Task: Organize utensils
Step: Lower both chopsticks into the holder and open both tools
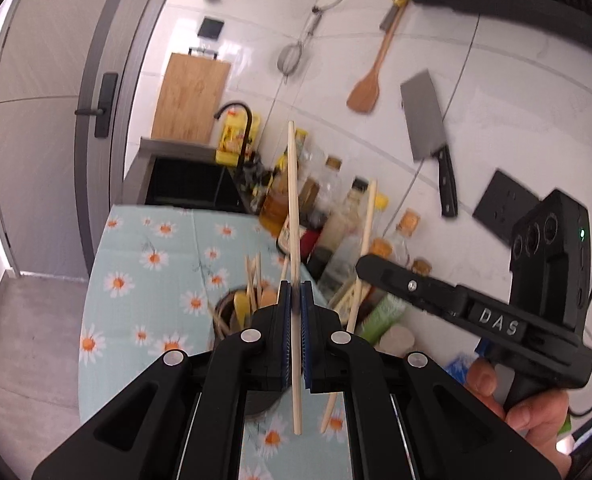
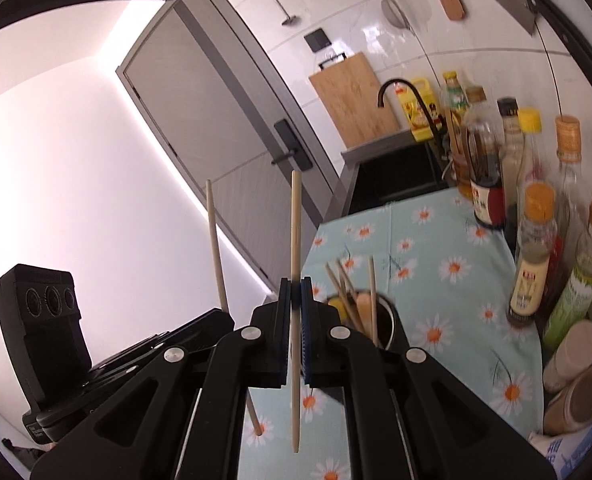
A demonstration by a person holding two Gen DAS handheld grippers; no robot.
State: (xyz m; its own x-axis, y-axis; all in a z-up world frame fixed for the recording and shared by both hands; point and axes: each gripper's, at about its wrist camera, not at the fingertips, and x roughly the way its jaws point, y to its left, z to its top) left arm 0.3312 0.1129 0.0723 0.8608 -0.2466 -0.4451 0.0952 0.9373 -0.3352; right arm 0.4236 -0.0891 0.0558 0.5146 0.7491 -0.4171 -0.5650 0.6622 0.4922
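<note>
Chopstick [image 1: 294,240] stands upright, pinched in the closed left gripper [image 1: 296,304], the utensil holder [image 1: 232,316] at its eight o'clock. Right view: right gripper [image 2: 295,300] clamps another chopstick [image 2: 295,280]; holder [image 2: 384,320] at three o'clock. Best lower each tip-first, vertically, before releasing.

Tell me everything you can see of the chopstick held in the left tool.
The chopstick is a pale, slender stick, apparently wood or bamboo. The left tool is shut on it partway along its length, blue pads pinching both sides. It stands nearly upright above the floral tablecloth, close to the utensil holder. Its lower end hangs free, touching nothing.
</note>
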